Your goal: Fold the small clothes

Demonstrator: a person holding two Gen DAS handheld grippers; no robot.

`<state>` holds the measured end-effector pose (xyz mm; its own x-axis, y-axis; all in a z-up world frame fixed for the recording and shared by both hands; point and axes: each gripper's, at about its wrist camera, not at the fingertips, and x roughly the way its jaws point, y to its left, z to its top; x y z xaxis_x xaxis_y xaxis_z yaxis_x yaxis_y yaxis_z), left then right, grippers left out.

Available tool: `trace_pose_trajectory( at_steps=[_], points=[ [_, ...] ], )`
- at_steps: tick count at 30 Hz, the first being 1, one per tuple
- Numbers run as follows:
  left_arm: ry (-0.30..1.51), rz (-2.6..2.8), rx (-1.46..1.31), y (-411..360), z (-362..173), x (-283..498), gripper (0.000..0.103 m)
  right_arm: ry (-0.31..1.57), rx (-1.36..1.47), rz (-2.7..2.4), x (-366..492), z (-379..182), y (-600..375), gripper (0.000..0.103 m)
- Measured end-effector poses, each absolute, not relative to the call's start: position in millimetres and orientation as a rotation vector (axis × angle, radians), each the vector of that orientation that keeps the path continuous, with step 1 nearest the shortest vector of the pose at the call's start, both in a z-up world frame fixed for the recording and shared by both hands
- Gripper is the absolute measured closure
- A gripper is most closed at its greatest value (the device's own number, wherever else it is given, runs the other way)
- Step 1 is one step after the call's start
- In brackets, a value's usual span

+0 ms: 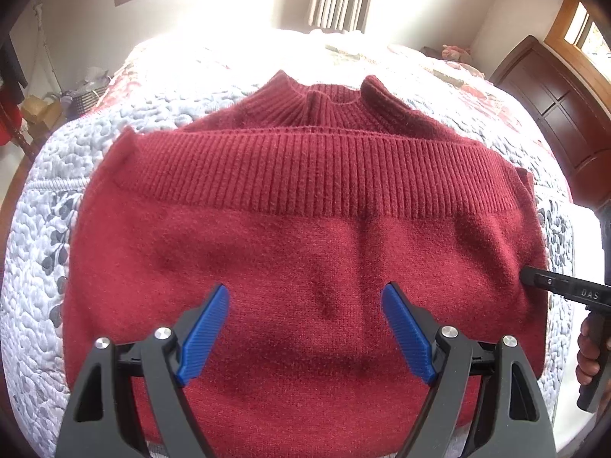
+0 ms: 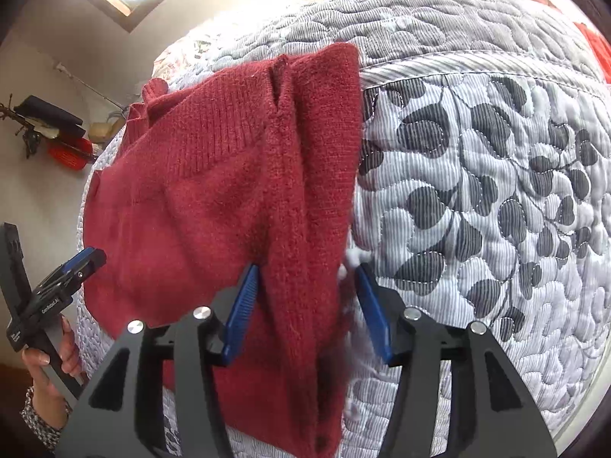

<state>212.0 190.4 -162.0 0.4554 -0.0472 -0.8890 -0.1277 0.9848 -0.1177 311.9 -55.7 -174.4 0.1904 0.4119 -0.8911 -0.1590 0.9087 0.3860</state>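
Between the spread jaws of the right gripper [image 2: 305,278] sits the folded side edge of the red sweater [image 1: 305,229], not yet pinched; the left gripper [image 1: 305,297] hovers agape over its middle. Sweater lies on the quilted bed [image 2: 477,191], hem folded up toward the collar. Next likely: clamp and fold across. No containers visible

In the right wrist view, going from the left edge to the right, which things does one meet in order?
Hand holding the left claw → red sweater → right claw, open around the sweater's edge → leaf-patterned quilt.
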Motion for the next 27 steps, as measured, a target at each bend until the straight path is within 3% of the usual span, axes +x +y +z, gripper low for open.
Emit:
trace_pose_trajectory(
  at_steps=[7,9,12,20,27],
  points=[
    [1.046,0.038,-0.148,193.1,-148.0,209.0,0.020,1.323,0.220,0.449,307.5,-187.4,-40.4,0.056],
    [1.039,0.038,-0.149,194.3,-145.1,208.5,0.020,1.328,0.247,0.465,308.3,-188.0,-38.1,0.072],
    [1.030,0.038,-0.140,195.3,-141.9,208.8,0.020,1.308,0.201,0.481,305.8,-179.2,-28.5,0.083],
    [1.036,0.045,-0.130,201.2,-145.6,209.9,0.019,1.137,0.188,0.520,280.2,-116.0,-20.9,0.089],
    [1.159,0.071,-0.098,208.0,-196.6,220.8,0.019,1.293,0.241,0.406,300.0,-183.1,-26.6,0.090]
  ],
)
